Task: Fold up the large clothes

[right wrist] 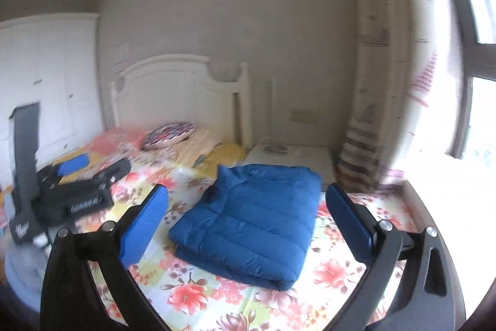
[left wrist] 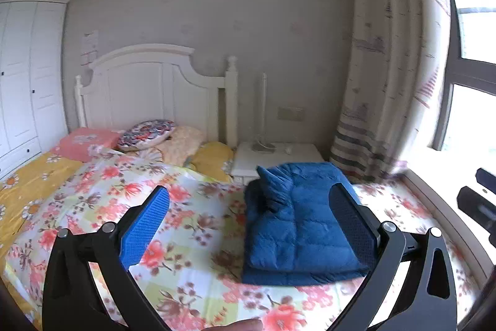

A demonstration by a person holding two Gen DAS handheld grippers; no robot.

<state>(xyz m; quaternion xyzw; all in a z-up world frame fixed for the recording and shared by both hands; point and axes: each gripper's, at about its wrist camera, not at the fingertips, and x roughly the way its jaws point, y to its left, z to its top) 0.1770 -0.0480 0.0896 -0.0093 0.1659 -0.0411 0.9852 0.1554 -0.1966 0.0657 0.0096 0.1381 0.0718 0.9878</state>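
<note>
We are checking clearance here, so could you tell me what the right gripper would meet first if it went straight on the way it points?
Probably the folded blue jacket on the bed; the open right gripper frames it, though depth is unclear.

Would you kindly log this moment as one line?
blue jacket: folded, on bed | left gripper: open, empty | right gripper: open, empty
</note>
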